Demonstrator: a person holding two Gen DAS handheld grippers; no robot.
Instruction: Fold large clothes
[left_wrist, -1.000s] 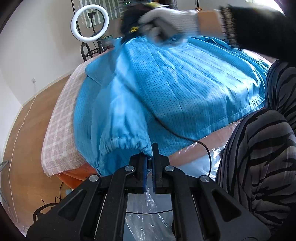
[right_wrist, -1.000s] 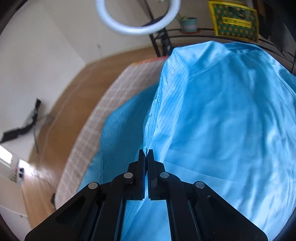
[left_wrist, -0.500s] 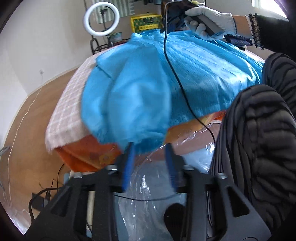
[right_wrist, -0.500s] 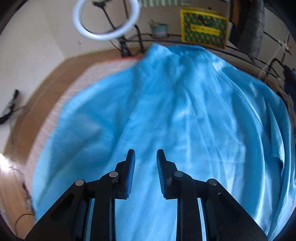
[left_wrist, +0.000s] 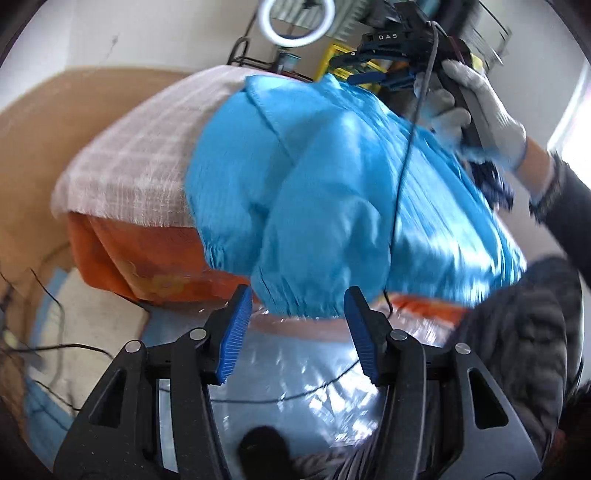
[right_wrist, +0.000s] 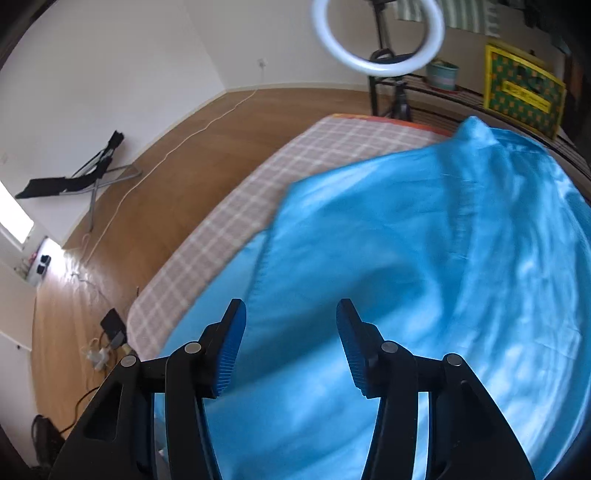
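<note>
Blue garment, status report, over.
Left gripper and right gripper open, jaws just opened, nothing pinched. Blue garment released, draped over checked table cover. Black cable trails across it.

Black gripper (left_wrist: 297, 328), blue-padded jaws

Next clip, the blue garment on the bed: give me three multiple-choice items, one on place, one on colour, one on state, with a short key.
1. The garment's gathered cuffs are where?
A. hanging over the bed's near edge
B. on the floor
C. on the ring light

2. The cover under the blue garment is:
A. plain green
B. pale checked
C. black

3. The left claw and right claw are:
A. both clamped on cloth
B. one clamped
C. both open, gripping nothing

Key: A, the cuffs droop past the mattress edge; B, a beige plaid shows beside the garment; C, both have just been opening, with nothing pinched.
</note>
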